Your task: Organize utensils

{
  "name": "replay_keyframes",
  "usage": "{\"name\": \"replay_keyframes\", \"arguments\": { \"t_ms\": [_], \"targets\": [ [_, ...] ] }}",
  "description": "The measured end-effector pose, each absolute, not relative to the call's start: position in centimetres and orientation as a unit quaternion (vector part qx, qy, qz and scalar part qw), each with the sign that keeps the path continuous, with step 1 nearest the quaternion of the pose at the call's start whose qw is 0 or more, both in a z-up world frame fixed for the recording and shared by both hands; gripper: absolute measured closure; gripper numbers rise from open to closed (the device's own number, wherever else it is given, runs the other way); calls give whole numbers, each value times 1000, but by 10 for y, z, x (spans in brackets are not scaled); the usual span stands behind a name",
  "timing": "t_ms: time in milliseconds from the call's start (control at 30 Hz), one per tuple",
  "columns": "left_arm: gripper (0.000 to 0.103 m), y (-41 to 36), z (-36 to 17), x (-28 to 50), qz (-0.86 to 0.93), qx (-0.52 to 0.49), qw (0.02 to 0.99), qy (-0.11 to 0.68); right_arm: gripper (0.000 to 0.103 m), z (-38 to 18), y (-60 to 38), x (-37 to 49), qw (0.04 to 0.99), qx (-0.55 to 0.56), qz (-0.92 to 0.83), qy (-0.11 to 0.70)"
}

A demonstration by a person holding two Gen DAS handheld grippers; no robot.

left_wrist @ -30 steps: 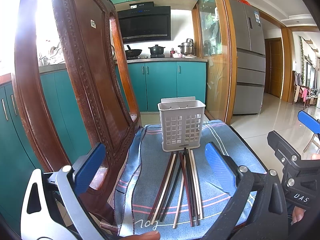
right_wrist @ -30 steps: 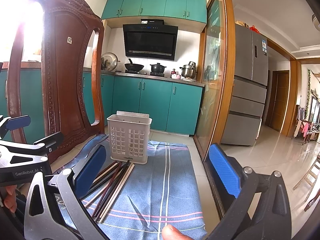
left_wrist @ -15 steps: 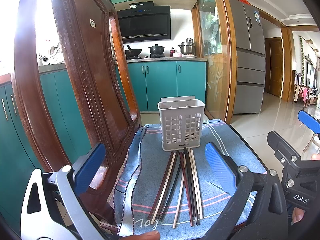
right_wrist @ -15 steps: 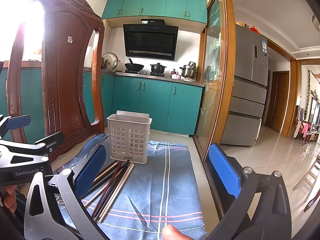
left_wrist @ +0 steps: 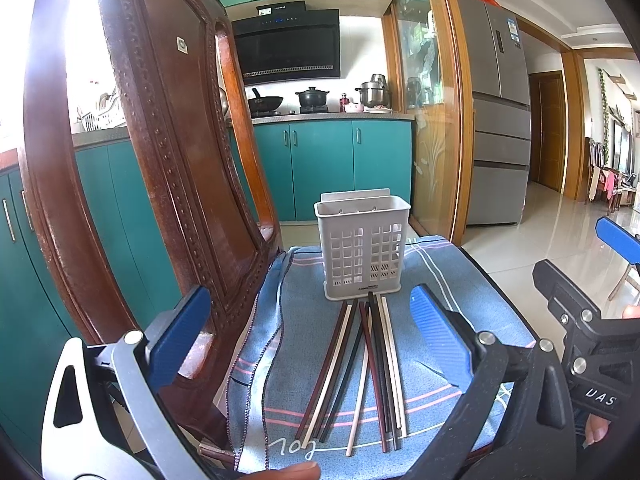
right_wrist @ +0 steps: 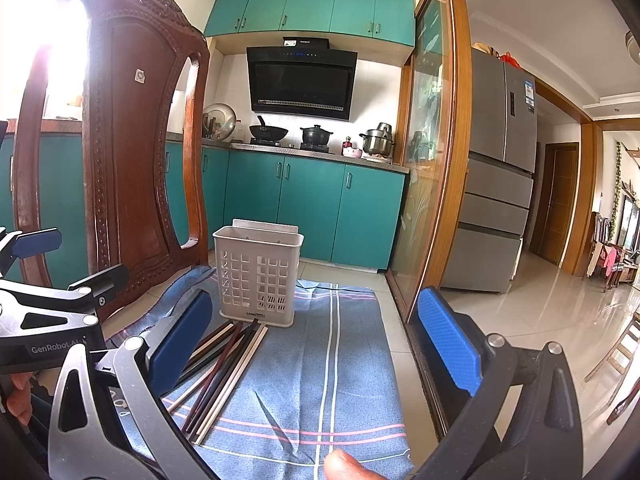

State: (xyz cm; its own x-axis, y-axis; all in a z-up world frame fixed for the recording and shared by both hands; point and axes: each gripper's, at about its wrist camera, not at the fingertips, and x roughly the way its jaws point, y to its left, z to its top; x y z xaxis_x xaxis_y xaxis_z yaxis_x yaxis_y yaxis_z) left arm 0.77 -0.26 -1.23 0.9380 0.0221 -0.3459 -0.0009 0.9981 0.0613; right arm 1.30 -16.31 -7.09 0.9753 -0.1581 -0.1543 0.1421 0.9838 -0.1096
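Both hand-held grippers, left gripper (left_wrist: 308, 344) and right gripper (right_wrist: 316, 340), hover wide open and empty near loose chopsticks (left_wrist: 362, 372) lying before the white basket (left_wrist: 362, 248) on a blue cloth (left_wrist: 460, 280), apparently pre-pickup, with one stick likely needing pinching next.

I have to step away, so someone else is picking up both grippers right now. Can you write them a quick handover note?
Left gripper: open, empty, aimed at the chopsticks.
Right gripper: open, empty, aimed over the bare cloth to the chopsticks' right.
Chopsticks: loose bundle, flat on the blue striped cloth, far tips at the base of the white utensil basket.
Basket: upright at the cloth's far end, apparently empty.
Done: nothing yet.
Left: pick up the chopsticks and stand them in the basket.
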Motion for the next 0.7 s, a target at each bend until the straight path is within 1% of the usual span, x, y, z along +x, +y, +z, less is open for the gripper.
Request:
{"name": "replay_keyframes", "arguments": {
  "t_ms": [600, 700],
  "targets": [
    [4, -9, -16, 11, 10, 41, 982, 183, 2, -75, -168, 18, 991, -51, -87, 85],
    [4, -10, -23, 19, 16, 46, 978, 205, 2, -78, -171, 27, 987, -60, -114, 98]
  ]
}}
